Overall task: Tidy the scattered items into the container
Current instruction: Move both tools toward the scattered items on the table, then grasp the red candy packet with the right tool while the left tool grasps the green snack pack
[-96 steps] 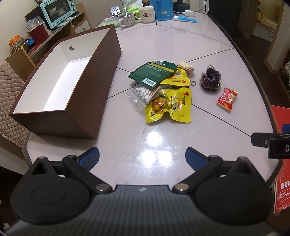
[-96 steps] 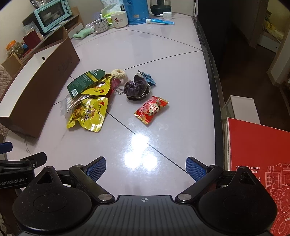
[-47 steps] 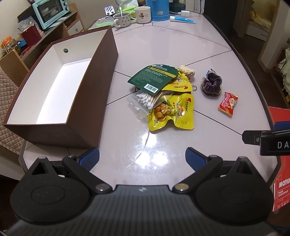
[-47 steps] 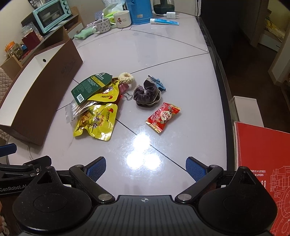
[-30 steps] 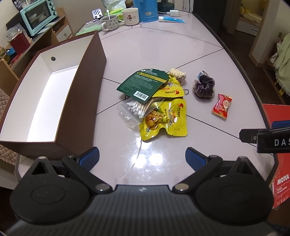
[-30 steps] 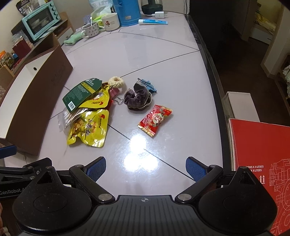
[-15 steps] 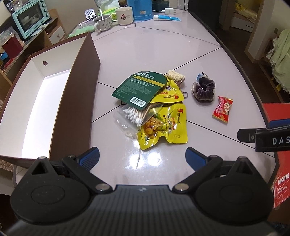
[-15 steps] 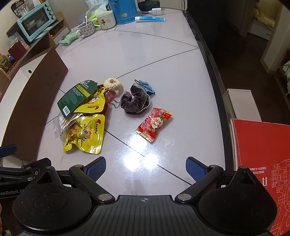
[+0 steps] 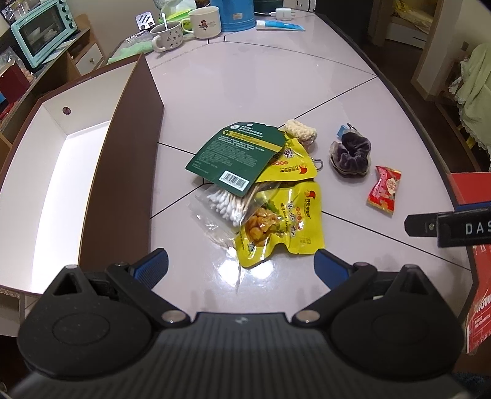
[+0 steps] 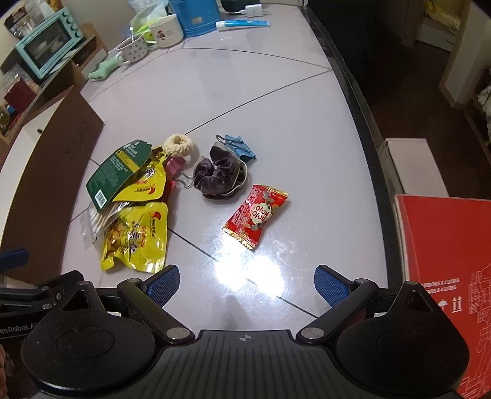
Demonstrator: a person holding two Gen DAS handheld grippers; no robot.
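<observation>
A brown box with a white inside (image 9: 122, 172) (image 10: 46, 172) stands on the table's left and holds nothing I can see. Beside it lies a heap: a green card (image 9: 236, 153) (image 10: 118, 167), a bag of cotton swabs (image 9: 221, 205), two yellow snack pouches (image 9: 285, 221) (image 10: 136, 238), a cream scrunchie (image 10: 179, 145), a pink clip (image 10: 175, 165). Further right are a purple scrunchie (image 9: 351, 155) (image 10: 219, 175), a blue clip (image 10: 237, 147) and a red candy packet (image 9: 383, 188) (image 10: 256, 211). My left gripper (image 9: 241, 265) hovers open just short of the pouches. My right gripper (image 10: 247, 284) is open, short of the candy.
Mugs (image 9: 202, 26), a blue kettle (image 10: 193, 15) and a toothpaste tube (image 10: 242, 23) stand at the table's far end. A teal toaster oven (image 9: 36, 33) sits on a shelf at left. A red carton (image 10: 442, 276) stands off the table's right edge.
Both grippers have drifted forward over the table, closer to the heap and the candy. Both stayed open. Nothing on the table has moved.
</observation>
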